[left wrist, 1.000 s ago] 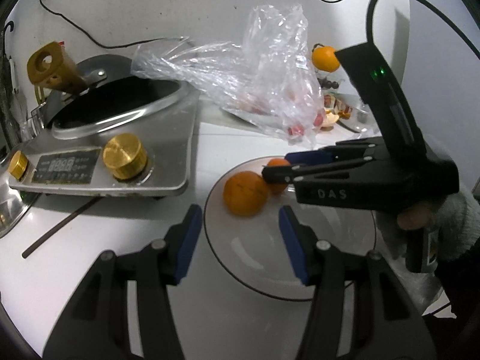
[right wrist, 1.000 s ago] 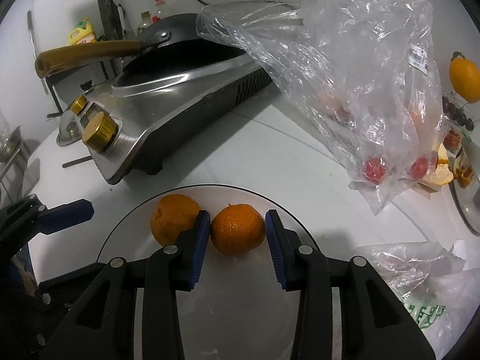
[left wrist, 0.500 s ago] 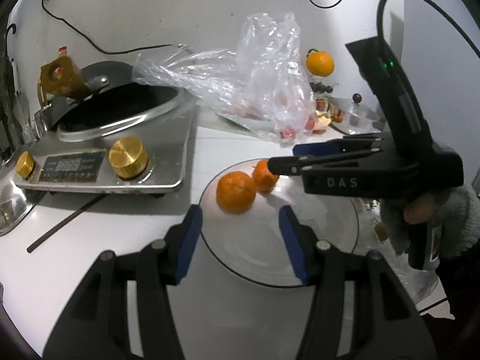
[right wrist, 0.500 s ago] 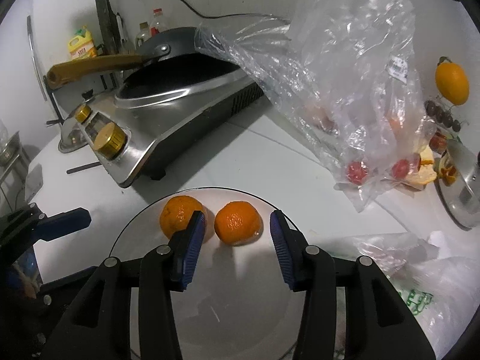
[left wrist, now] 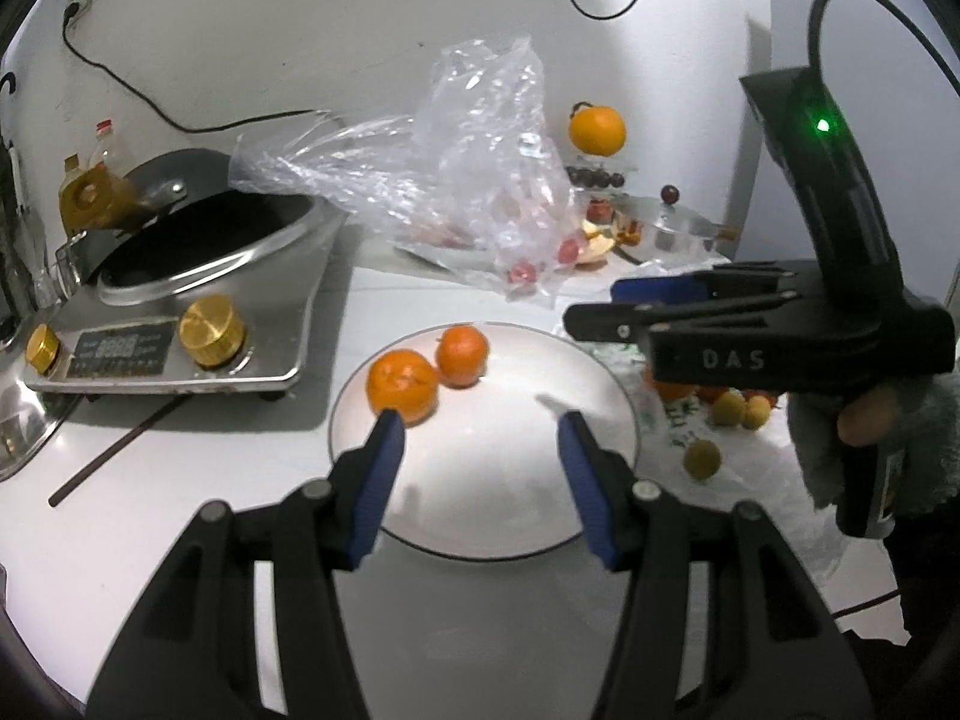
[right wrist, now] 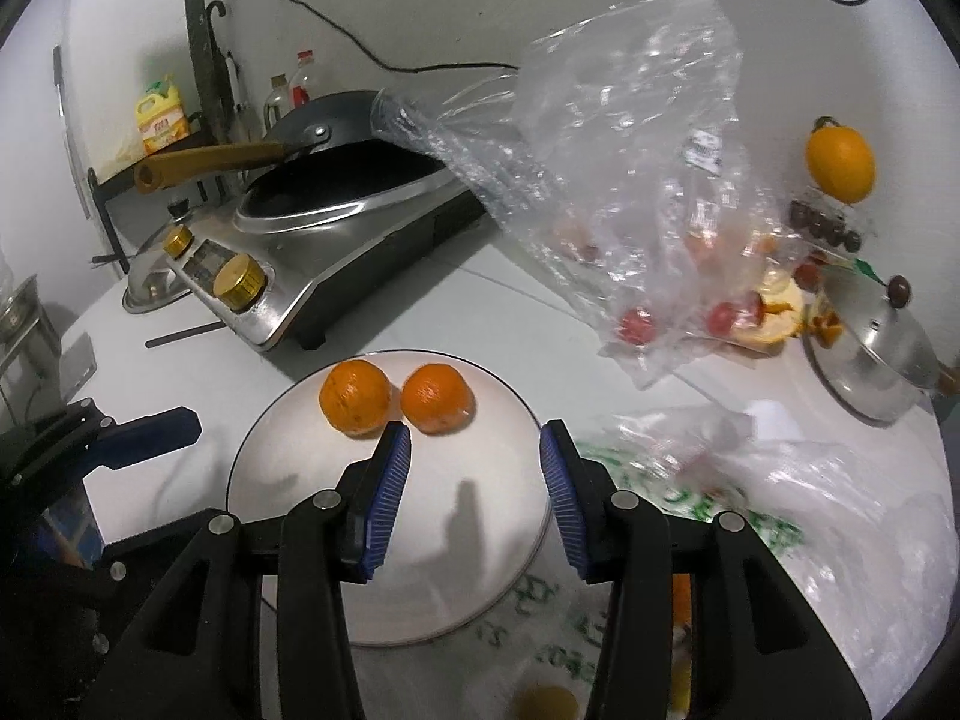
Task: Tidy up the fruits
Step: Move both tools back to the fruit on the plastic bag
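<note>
Two oranges lie side by side at the far left of a white plate (left wrist: 498,480): a larger orange (left wrist: 402,385) and a smaller orange (left wrist: 461,355). In the right wrist view they are the left orange (right wrist: 354,397) and the right orange (right wrist: 435,398) on the plate (right wrist: 420,540). My left gripper (left wrist: 480,426) is open and empty above the plate's near side. My right gripper (right wrist: 475,439) is open and empty, raised just behind the oranges; it shows from the side in the left wrist view (left wrist: 591,309).
An induction cooker with a wok (left wrist: 192,276) stands left of the plate. A clear plastic bag (left wrist: 480,192) with small red fruits lies behind it. Small yellow and orange fruits (left wrist: 729,408) lie on a printed bag at the right. A pot lid (right wrist: 876,348) and an orange (right wrist: 840,162) sit far right.
My right gripper has let go of the right orange, opened wider and pulled back and up from the plate. My left gripper has also drawn back and up.
</note>
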Available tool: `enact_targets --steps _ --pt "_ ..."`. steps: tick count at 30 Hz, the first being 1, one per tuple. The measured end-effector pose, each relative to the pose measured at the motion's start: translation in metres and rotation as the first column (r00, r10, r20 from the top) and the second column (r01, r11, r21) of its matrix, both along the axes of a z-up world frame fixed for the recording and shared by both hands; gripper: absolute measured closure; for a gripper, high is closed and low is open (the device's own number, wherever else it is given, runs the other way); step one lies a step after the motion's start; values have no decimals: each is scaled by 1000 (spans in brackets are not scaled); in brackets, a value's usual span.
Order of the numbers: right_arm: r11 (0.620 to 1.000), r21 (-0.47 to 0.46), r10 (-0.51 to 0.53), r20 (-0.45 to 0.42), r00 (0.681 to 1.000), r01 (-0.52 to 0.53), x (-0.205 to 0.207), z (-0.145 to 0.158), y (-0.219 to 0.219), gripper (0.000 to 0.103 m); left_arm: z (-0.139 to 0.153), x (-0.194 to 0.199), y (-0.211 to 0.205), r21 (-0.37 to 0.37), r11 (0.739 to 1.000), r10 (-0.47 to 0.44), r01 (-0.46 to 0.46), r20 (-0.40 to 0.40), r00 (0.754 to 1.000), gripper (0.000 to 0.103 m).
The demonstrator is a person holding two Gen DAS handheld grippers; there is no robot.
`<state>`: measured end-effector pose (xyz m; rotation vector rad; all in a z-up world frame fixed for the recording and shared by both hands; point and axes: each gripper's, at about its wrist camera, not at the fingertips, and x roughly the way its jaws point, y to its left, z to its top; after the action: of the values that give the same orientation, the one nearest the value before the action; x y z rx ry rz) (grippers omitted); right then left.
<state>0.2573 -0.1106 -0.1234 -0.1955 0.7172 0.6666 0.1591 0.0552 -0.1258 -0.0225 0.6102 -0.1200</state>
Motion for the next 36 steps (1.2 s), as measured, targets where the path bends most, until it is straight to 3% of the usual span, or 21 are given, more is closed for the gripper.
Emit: enact_targets --steps 21,36 --pt "988 65 -142 17 990 141 -22 3 -115 55 6 -7 -87 66 991 -114 115 -21 993 48" --pt "972 108 -210 -3 978 209 -20 -10 -179 55 -12 7 -144 118 971 -199 207 -79 977 48"
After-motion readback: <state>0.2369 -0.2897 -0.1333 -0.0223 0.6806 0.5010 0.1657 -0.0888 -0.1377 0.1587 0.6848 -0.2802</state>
